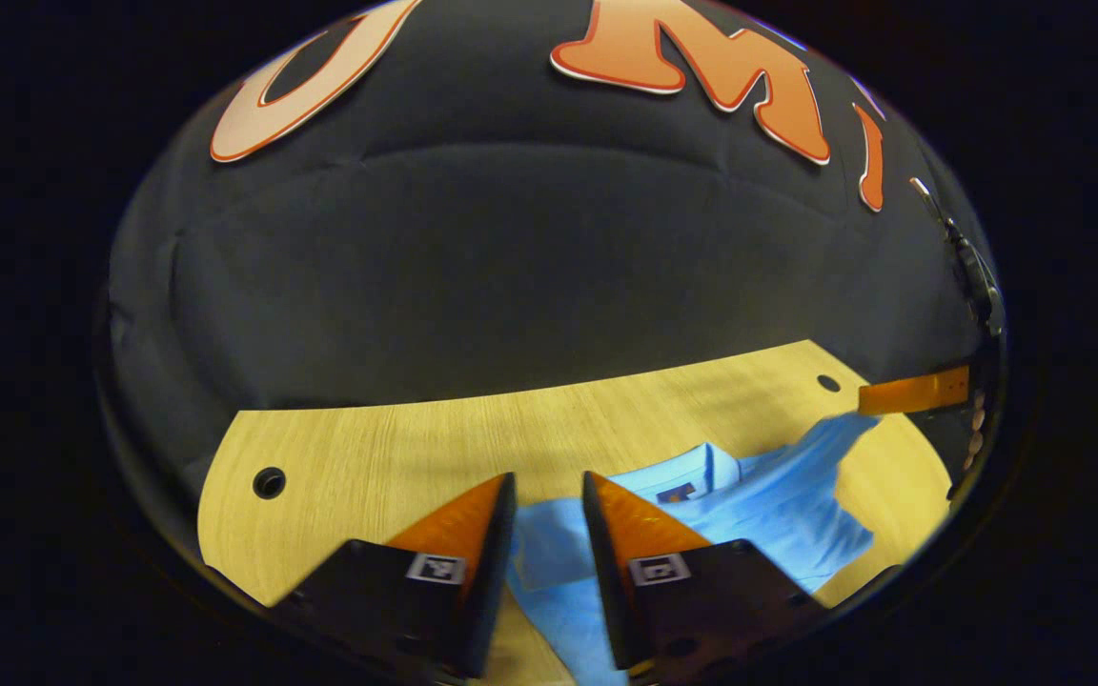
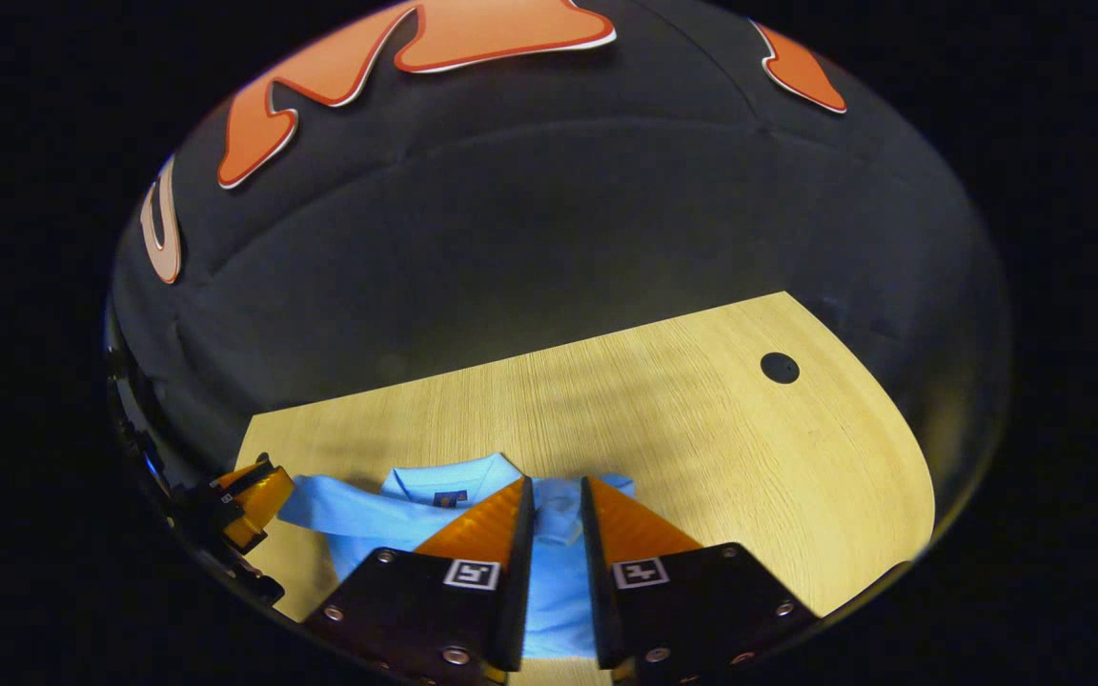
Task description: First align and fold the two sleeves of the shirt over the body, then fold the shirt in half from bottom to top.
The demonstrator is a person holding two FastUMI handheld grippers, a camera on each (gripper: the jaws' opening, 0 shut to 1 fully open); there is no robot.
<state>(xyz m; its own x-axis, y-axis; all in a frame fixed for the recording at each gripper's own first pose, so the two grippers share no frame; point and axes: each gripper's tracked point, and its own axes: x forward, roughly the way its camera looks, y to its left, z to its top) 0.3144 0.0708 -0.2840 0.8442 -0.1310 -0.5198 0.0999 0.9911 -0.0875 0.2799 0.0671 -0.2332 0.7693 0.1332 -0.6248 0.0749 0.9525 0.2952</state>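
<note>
1. The wooden table (image 2: 749, 448) carries everything; its far part is bare and there are round holes (image 2: 780, 368) in the top.
2. The light blue shirt (image 1: 778, 519) lies flat on the near part of the table, collar (image 2: 454, 476) turned toward the booth wall, so its long axis runs from the person away to the wall.
3. The two sleeves are the parts in work. In the left gripper view the right sleeve (image 1: 840, 438) is stretched up and outward, with the far gripper at its tip. In the right gripper view the left sleeve (image 2: 330, 510) reaches sideways to the other gripper.
4. The left gripper (image 1: 549, 519) has a narrow gap between its fingers with blue cloth in it; I judge it is clamped on the left sleeve, but the contact is not clear.
5. The right gripper (image 2: 556, 519) looks the same, nearly closed with cloth between the fingers.
6. Each sleeve must travel inward, across the long axis, toward the body; each gripper is nearest to its own sleeve.
</note>
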